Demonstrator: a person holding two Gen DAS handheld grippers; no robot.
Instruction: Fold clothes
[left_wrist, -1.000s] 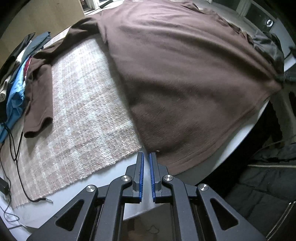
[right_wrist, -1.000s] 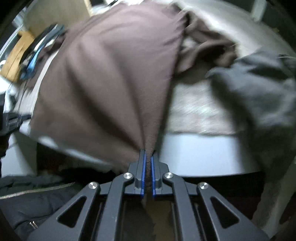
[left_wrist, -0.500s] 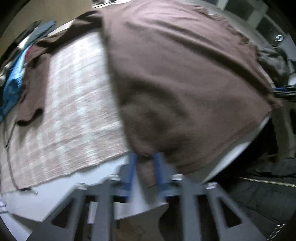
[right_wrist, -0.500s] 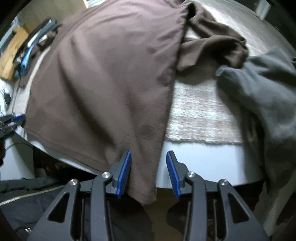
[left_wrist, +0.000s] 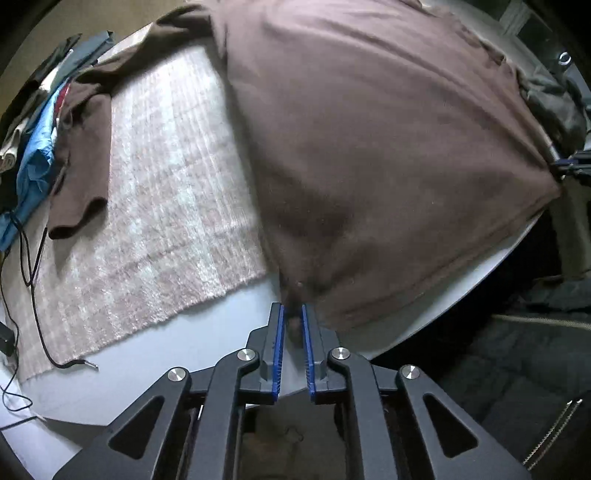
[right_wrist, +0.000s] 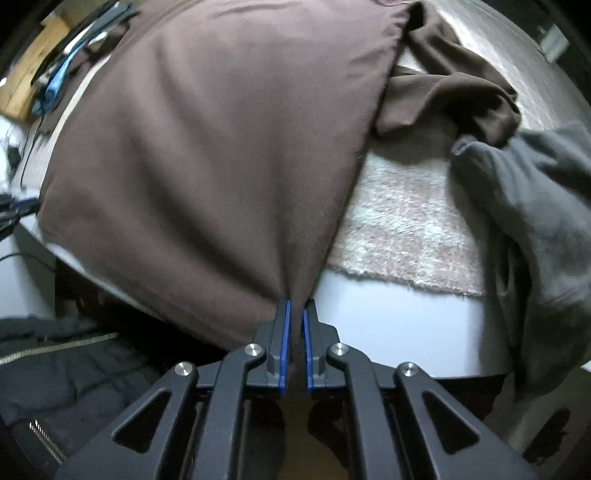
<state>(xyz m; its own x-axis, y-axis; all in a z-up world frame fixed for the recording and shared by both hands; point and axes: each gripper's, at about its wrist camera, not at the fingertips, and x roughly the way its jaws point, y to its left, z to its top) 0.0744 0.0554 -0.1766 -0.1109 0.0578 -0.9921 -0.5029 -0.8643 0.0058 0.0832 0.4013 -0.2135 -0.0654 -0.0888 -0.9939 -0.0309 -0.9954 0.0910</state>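
A brown sweater (left_wrist: 369, 147) lies spread over a pale woven rug (left_wrist: 166, 184) on a white round table (left_wrist: 166, 350). My left gripper (left_wrist: 291, 310) holds the sweater's near hem corner; its jaws are opening a touch around the bunched cloth between the pads. In the right wrist view my right gripper (right_wrist: 296, 306) is closing tight on the other hem corner of the sweater (right_wrist: 221, 147), and the cloth pulls taut from it. One sleeve (left_wrist: 81, 155) trails to the left and the other sleeve (right_wrist: 443, 99) lies crumpled. Each gripper shows at the edge of the other's view.
A grey garment (right_wrist: 535, 203) hangs over the table's right edge. A pile of clothes with a blue piece (left_wrist: 33, 147) sits at the far left, and a black cable (left_wrist: 33, 295) runs across the rug. A dark zipped jacket (left_wrist: 517, 350) lies below the table edge.
My left gripper, shut on nothing just short of the hem, opened and closed on its corner. My right gripper let go of the hem, spread wide, then gripped it again.
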